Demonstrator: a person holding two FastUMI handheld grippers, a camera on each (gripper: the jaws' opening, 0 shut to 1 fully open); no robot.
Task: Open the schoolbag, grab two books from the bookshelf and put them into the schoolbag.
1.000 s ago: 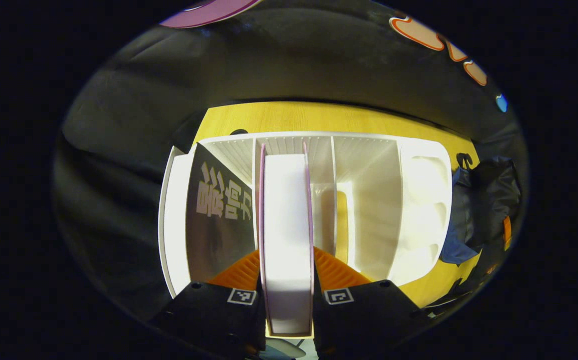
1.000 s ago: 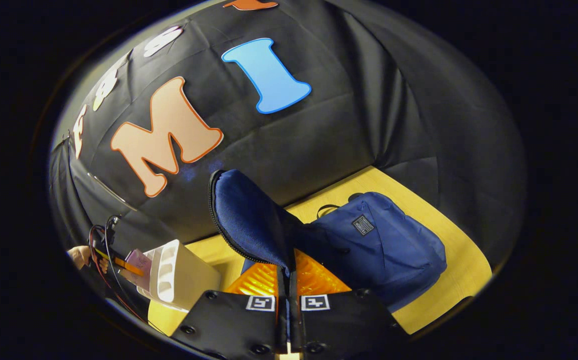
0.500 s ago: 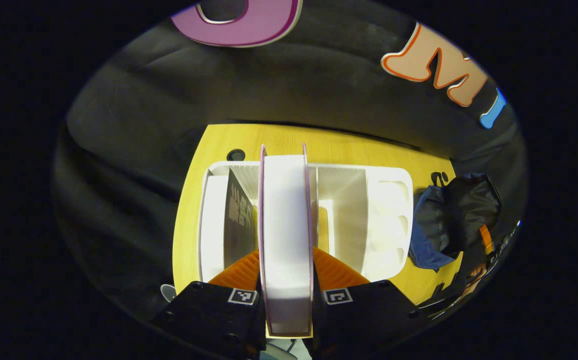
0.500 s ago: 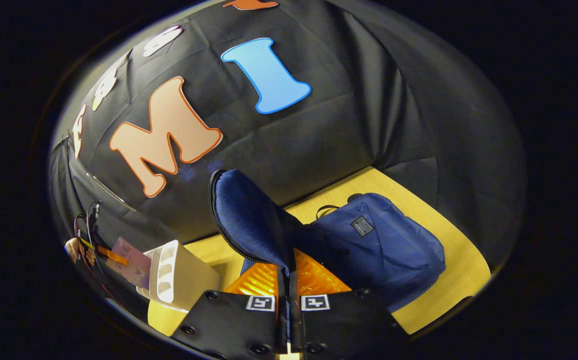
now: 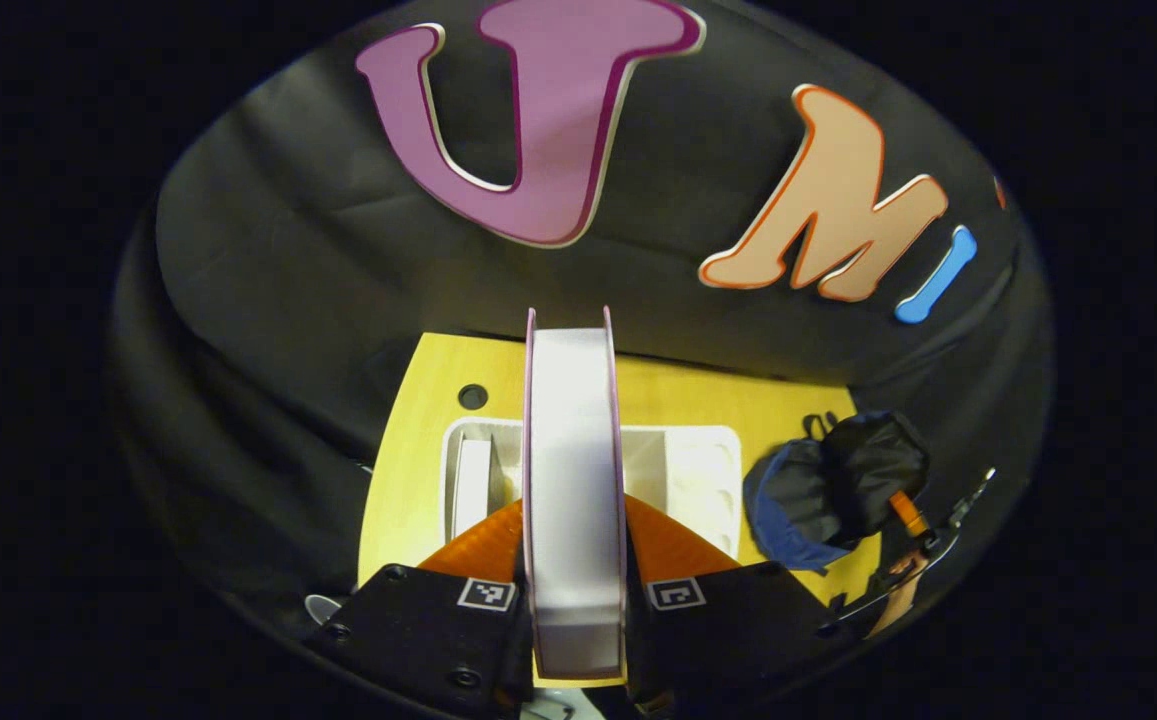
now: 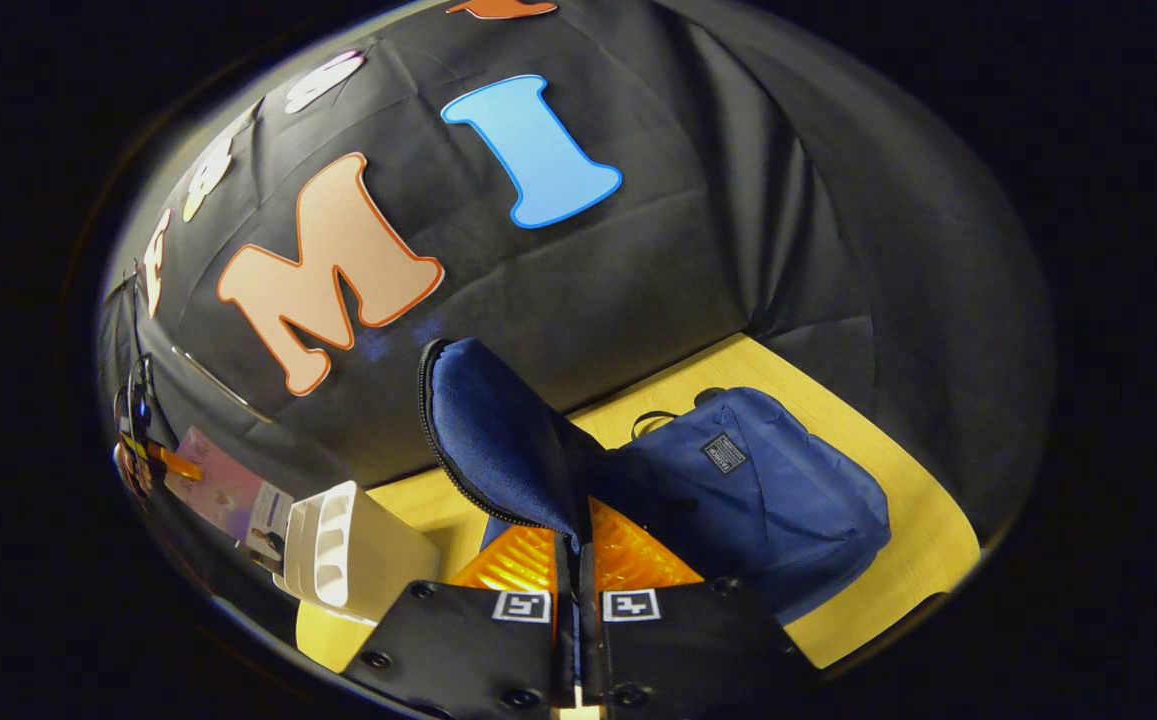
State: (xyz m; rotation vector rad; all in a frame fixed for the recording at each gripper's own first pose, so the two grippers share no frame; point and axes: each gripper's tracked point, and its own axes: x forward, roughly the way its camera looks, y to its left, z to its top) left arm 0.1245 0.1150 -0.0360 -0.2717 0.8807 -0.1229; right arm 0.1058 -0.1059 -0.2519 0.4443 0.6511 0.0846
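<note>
Left hand-held gripper (image 5: 574,560) clamps the stiff book (image 5: 572,480) above the bookshelf (image 5: 698,470); right hand-held gripper (image 6: 578,580) pinches the limp schoolbag (image 6: 738,490) flap (image 6: 498,440).

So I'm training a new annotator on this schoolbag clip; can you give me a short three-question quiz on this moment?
1. True or false: the left gripper grips a book by its covers, page edges facing the camera.
2. What does the right gripper pinch? A) a book B) the schoolbag flap C) the bookshelf
3. Fill in: the schoolbag lies on the ____ table.

Key: 1 true; 2 B; 3 yellow.
</note>
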